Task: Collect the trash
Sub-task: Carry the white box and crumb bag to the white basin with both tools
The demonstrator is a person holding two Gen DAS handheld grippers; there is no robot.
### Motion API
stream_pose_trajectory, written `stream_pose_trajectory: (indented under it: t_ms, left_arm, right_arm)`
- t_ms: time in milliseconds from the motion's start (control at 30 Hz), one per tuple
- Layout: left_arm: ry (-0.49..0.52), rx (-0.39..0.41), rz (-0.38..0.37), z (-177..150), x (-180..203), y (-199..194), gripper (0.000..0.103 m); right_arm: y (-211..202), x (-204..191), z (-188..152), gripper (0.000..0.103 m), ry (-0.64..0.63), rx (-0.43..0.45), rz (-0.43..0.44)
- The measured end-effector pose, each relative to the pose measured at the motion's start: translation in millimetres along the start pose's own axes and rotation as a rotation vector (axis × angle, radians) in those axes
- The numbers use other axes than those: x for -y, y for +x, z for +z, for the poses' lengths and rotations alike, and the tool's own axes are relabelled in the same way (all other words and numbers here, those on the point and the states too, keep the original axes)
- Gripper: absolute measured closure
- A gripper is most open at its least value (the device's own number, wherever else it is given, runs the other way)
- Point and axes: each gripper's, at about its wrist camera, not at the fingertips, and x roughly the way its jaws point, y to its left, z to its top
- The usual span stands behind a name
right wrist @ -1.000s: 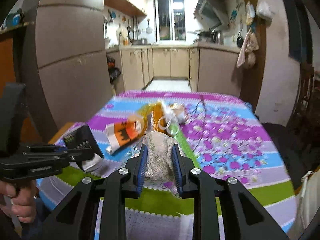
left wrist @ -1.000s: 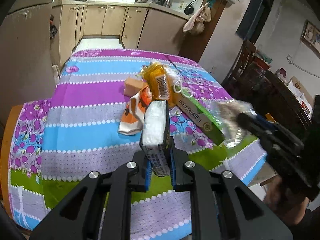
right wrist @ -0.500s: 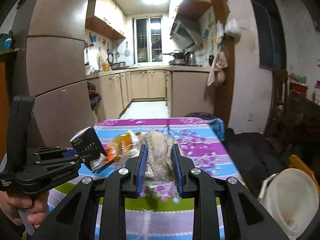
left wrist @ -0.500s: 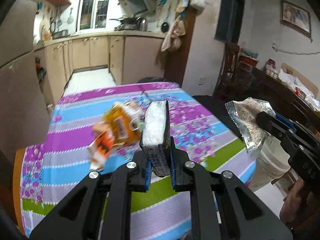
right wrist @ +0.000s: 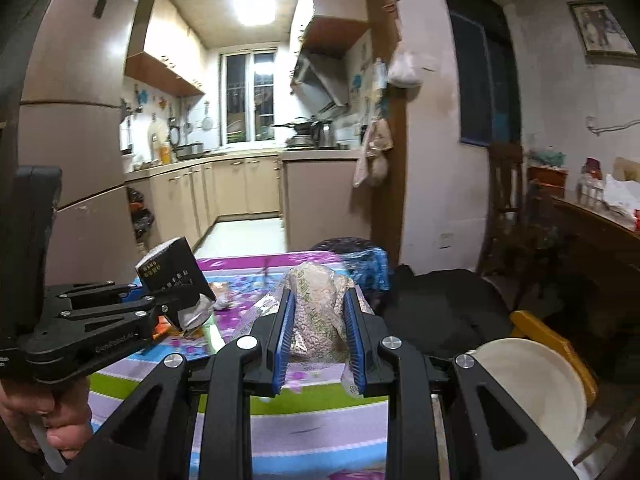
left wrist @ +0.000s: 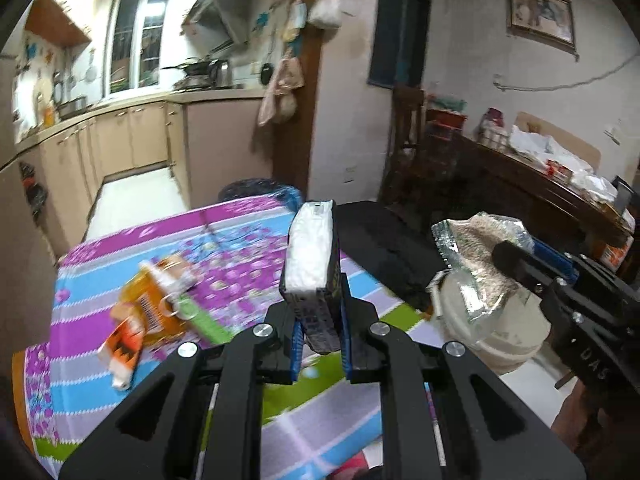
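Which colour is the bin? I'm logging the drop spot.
Cream-white bin, clearest in the right wrist view.

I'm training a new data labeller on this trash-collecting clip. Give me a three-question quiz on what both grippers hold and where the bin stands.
1. True or false: the left gripper is shut on a dark carton.
2. Which item does the right gripper hold? A) an orange wrapper B) a clear snack bag of grains C) a green box
3. Fill in: the cream bin stands on the floor beside the table's ____ side, as the right wrist view shows it.

Key
1. True; its pads clamp the carton's lower end.
2. B; the snack bag sits between the blue pads, while the orange wrapper lies on the table.
3. Right.
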Motion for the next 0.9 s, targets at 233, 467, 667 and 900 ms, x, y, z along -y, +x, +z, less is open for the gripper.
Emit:
stream_pose_trajectory:
  t_ms: [233,467,667,900]
  left_arm:
    - [0.077,-0.016,-0.103,15.5,65.4,22.9,0.090]
    - [0.141,-0.079,-0.205,18.2,132.2,59.1,0.090]
    - [0.187,-0.154,-0.269,17.8,180.7,91.4,0.090]
    - [0.223,-0.263,-0.311,10.7,222.7,134.0,0.090]
  right_arm:
    - [-24.9,72.2,4.9,0.077,0.030,0.014,-0.130]
    - [-38.6,155.7,-2.9,0.077,0.064,-0.043,-0.264]
    - [-32.0,217.9,-19.8,0.077,0.120,-0.136,-0.323]
    - [1.2,284.0,-42.4,0.077,0.200,-0.283,-0.349]
